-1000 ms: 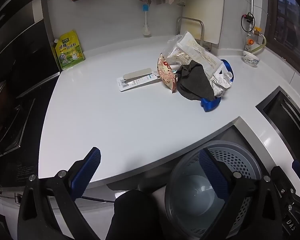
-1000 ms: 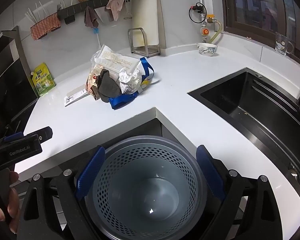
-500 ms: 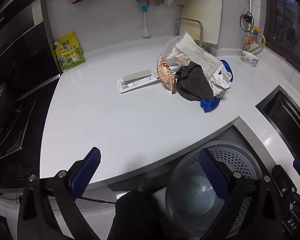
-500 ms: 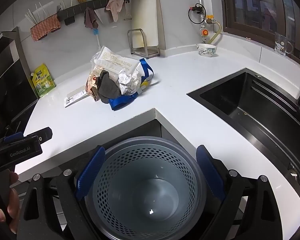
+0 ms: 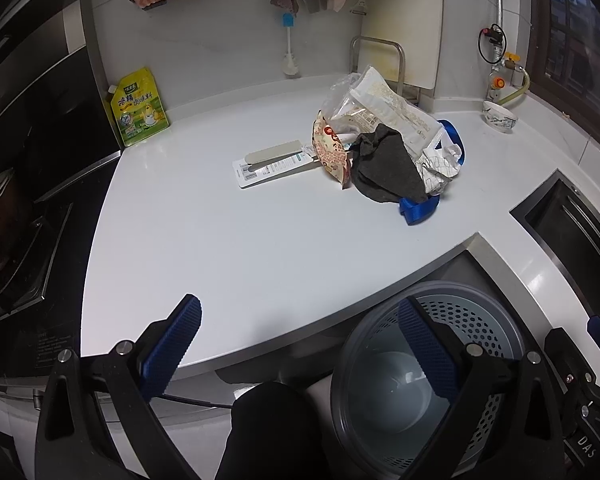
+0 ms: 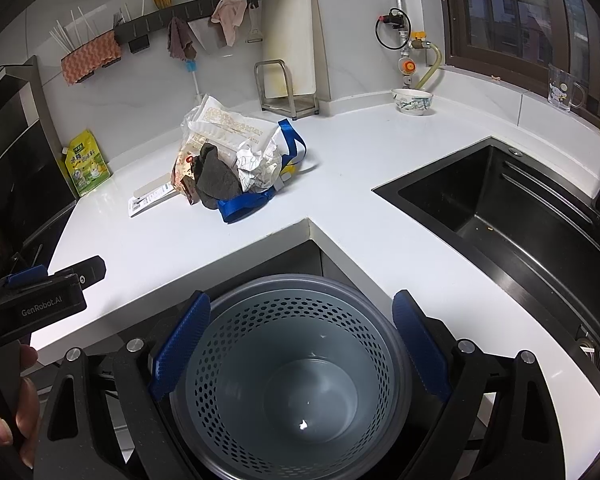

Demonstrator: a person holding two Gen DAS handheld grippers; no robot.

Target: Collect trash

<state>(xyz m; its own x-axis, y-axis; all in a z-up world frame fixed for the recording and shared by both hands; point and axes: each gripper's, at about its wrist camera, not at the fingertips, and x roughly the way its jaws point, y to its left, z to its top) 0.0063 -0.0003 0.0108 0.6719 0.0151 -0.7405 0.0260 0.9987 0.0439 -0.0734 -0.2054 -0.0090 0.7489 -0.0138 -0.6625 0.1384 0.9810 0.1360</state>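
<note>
A: Stage of the task, please.

B: The opening one, in my judgement; nothing is collected. The bin [image 6: 296, 376] stands on the floor in the notch of the tabletop [image 5: 228, 248], and its inside shows bare; the trash pile [image 5: 384, 156] lies well back on the tabletop, untouched.

A: The grippers?

B: The left gripper [image 5: 300, 352] hangs over the near edge of the tabletop, its fingers [image 5: 172, 344] spread wide with nothing between them; the right gripper [image 6: 300, 352] hovers directly above the bin, likewise spread wide and carrying nothing.

A: What is in the pile?

B: A clear food bag [image 5: 380, 100], a printed snack wrapper [image 5: 332, 152], a dark cloth [image 5: 388, 168], crumpled paper [image 5: 440, 164] and a blue strap [image 5: 416, 208]; a flat card pack [image 5: 272, 162] lies just beside it (the yellow pouch [image 5: 140, 112] at the wall stands upright and looks to be in use, not trash).

A: The next move?

B: A reach forward across the tabletop to the pile; the blue strap and the dark cloth lie nearest the edge. The pieces overlap, so one should be pinched cleanly and lifted clear of the rest, then carried back over the bin.
</note>
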